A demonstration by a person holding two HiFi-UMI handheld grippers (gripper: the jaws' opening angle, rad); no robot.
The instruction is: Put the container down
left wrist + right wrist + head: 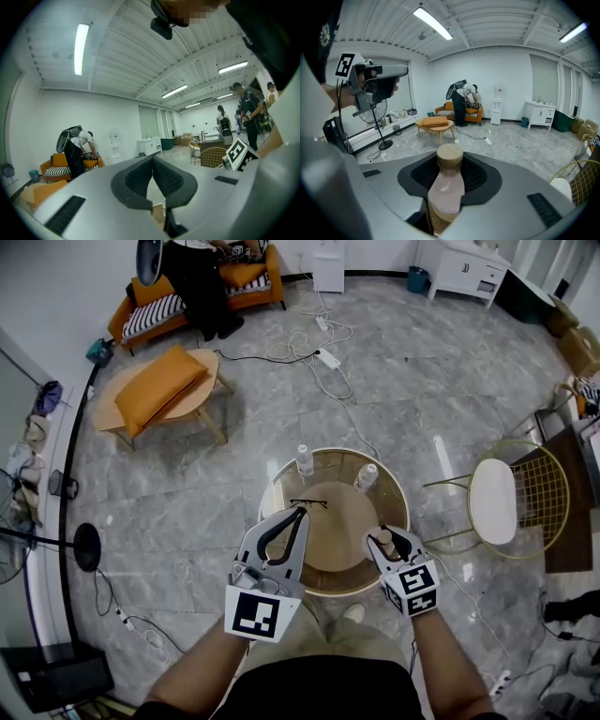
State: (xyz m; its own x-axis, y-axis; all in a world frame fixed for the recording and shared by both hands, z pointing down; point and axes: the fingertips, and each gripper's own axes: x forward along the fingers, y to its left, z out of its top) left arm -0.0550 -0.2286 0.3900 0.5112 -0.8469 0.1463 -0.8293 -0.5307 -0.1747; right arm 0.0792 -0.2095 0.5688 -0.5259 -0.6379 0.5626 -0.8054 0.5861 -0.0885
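My right gripper (386, 542) is shut on a small pale pink container (446, 187) with a tan round cap (449, 156), held upright above the near right part of the round table (281, 486). In the head view only the container's cap (382, 537) shows between the jaws. My left gripper (296, 518) hovers over the table's near left part with its jaws closed together on nothing; its tips meet in the left gripper view (153, 161). Two clear bottles (305, 459) (367, 475) stand at the table's far side, and a pair of glasses (308, 503) lies near the middle.
A white-seated gold wire chair (511, 500) stands right of the table. An orange cushion lies on a low wooden table (159, 390) at the far left. Cables and a power strip (328, 358) trail over the marble floor. A person (197, 282) bends by the orange sofa.
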